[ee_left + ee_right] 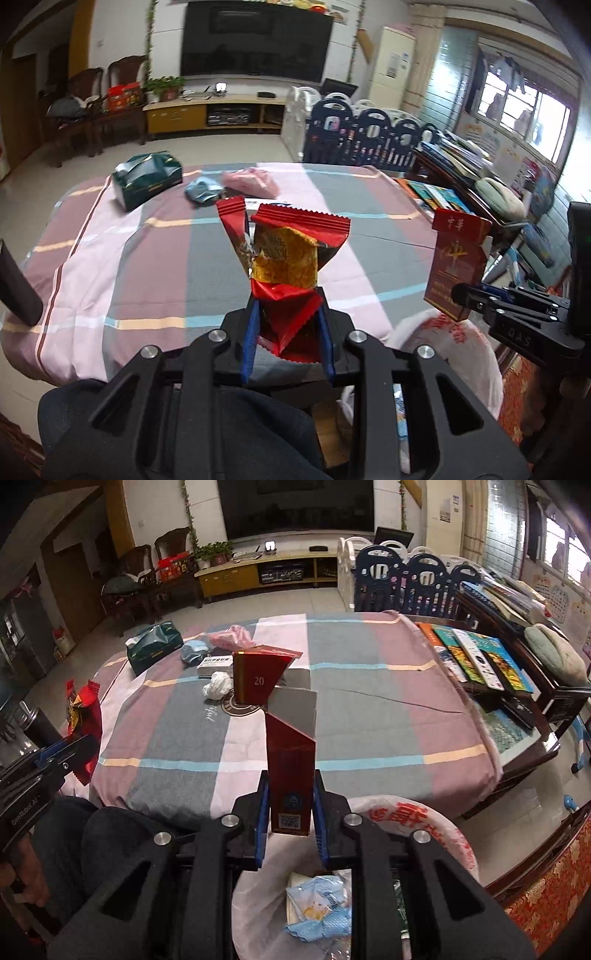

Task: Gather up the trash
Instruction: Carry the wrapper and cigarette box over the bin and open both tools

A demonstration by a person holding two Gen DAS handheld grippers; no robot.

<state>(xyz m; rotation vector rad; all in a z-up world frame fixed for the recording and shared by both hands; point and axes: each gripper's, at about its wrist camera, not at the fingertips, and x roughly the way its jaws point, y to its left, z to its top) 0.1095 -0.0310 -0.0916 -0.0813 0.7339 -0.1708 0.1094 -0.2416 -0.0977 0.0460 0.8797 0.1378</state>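
My left gripper (288, 325) is shut on a red and gold snack wrapper (284, 258), held upright above the near table edge; it also shows in the right wrist view (83, 723). My right gripper (290, 805) is shut on a red cigarette pack (284, 746) with its lid flipped open, held above the white bin bag (424, 823). The pack also shows in the left wrist view (456, 266). The bag holds a blue mask and wrappers (317, 904). On the table lie a crumpled white tissue (218, 685), a blue mask (194, 651) and a pink plastic bag (231, 635).
The table has a checked cloth (369, 720). A green tissue pack (153, 648) sits far left, a white box (214, 664) near it. Books (476, 657) lie on a side table at right. A dark bottle (18, 284) stands left. A blue playpen fence (413, 579) stands beyond.
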